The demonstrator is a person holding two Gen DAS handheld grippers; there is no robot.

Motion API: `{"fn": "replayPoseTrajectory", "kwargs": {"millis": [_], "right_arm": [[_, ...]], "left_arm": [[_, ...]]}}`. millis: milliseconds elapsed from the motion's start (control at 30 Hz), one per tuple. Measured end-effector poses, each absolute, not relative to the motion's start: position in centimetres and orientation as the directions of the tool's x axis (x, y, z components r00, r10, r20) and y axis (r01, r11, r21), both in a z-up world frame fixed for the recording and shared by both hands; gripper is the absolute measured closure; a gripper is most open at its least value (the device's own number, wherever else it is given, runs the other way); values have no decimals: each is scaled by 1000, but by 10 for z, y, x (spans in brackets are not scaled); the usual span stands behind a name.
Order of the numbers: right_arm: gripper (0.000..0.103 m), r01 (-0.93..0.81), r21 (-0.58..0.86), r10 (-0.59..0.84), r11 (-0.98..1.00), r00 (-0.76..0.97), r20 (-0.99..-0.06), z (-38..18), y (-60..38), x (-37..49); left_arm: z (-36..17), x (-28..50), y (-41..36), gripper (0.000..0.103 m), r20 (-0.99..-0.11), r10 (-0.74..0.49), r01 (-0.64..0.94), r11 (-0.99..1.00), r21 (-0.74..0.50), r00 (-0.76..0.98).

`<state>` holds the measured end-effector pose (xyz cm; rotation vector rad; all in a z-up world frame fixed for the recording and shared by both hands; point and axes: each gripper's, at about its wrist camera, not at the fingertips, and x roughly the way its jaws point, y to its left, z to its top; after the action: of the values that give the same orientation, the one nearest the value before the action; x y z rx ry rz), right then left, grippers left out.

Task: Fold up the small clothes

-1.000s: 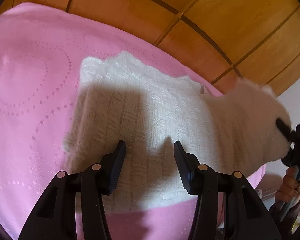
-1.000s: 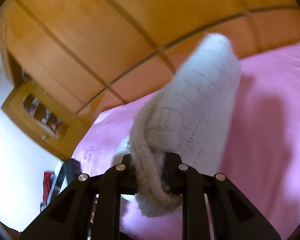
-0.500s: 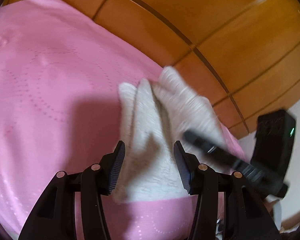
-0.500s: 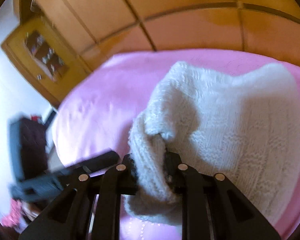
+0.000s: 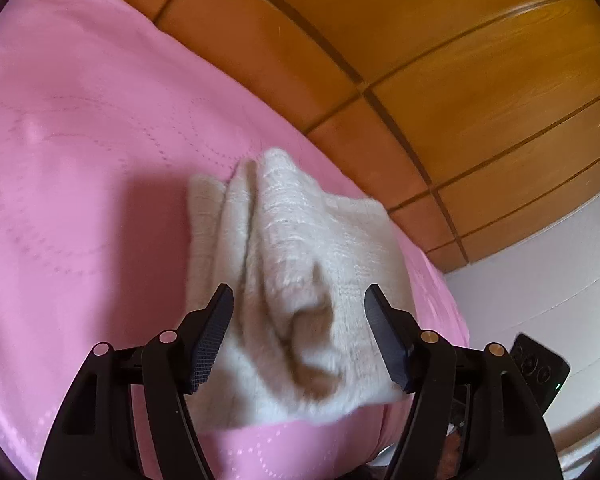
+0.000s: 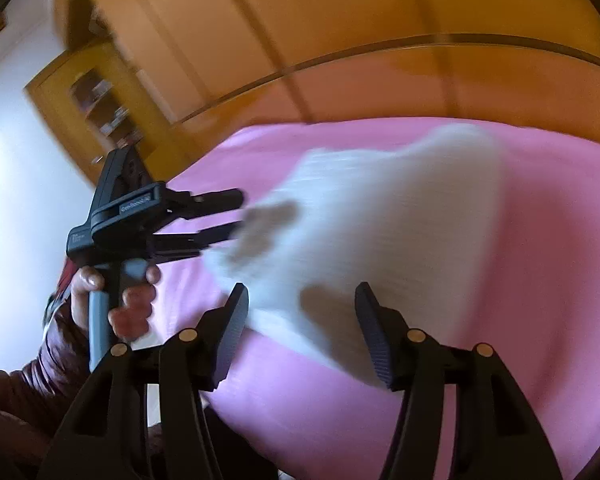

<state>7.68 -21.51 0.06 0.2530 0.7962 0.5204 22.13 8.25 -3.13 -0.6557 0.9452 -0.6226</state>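
A small cream knitted garment [image 5: 300, 272] lies folded over on the pink bedspread [image 5: 80, 160]. My left gripper [image 5: 299, 336] hovers over its near end, jaws opening, pads clear of the wool. In the right wrist view the same garment [image 6: 380, 232] is blurred. My right gripper [image 6: 302, 334] is over its near edge with jaws opening and nothing pinched between them. The left gripper [image 6: 236, 216] shows there too, held in a hand [image 6: 128, 300], fingertips at the garment's left end.
A wooden headboard [image 5: 420, 60] runs behind the bed. A wooden cabinet [image 6: 100, 104] stands by the white wall at the left. A dark device [image 5: 540, 368] shows at the bed's right edge. Pink bedspread spreads wide to the left of the garment.
The right gripper carried the lifted end of the garment over onto the rest, then let it go and opened. The left gripper's jaws widened and it drew back a little.
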Motion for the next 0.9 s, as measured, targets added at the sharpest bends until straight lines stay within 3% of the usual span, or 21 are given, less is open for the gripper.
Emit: {"fn": "replayPoseTrajectory", "kwargs": {"millis": [67, 133, 167, 267, 433, 567, 700, 833, 900], "right_arm": [[46, -277, 409, 488, 869, 613, -621, -3, -241, 75], [47, -225, 412, 454, 883, 634, -626, -10, -255, 78], [47, -214, 418, 450, 883, 640, -623, -11, -257, 81], [47, -218, 431, 463, 875, 638, -615, -16, -248, 93], [48, -304, 327, 446, 895, 621, -644, -17, -209, 86], [47, -327, 186, 355, 927, 600, -717, -51, -177, 83], [46, -311, 202, 356, 929, 600, -716, -56, -175, 90], [46, -345, 233, 400, 909, 564, -723, -36, -186, 90], [45, -346, 268, 431, 899, 596, -677, -13, -200, 91]], "left_arm": [[-37, 236, 65, 37, -551, -733, 197, 655, -729, 398], [-42, 245, 52, 51, -587, -718, 186, 678, -711, 374], [-45, 250, 46, 70, -614, -703, 190, 699, -689, 360], [-38, 244, 41, 83, -628, -668, 212, 734, -645, 399], [-23, 216, 61, 85, -627, -601, 209, 783, -586, 495], [-62, 208, 63, 84, -709, -511, 132, 845, -519, 487], [-53, 204, 54, 74, -712, -420, 126, 895, -427, 563], [-38, 196, 34, 73, -722, -322, 168, 946, -279, 612], [-35, 193, 31, 73, -724, -289, 175, 957, -231, 626]]}}
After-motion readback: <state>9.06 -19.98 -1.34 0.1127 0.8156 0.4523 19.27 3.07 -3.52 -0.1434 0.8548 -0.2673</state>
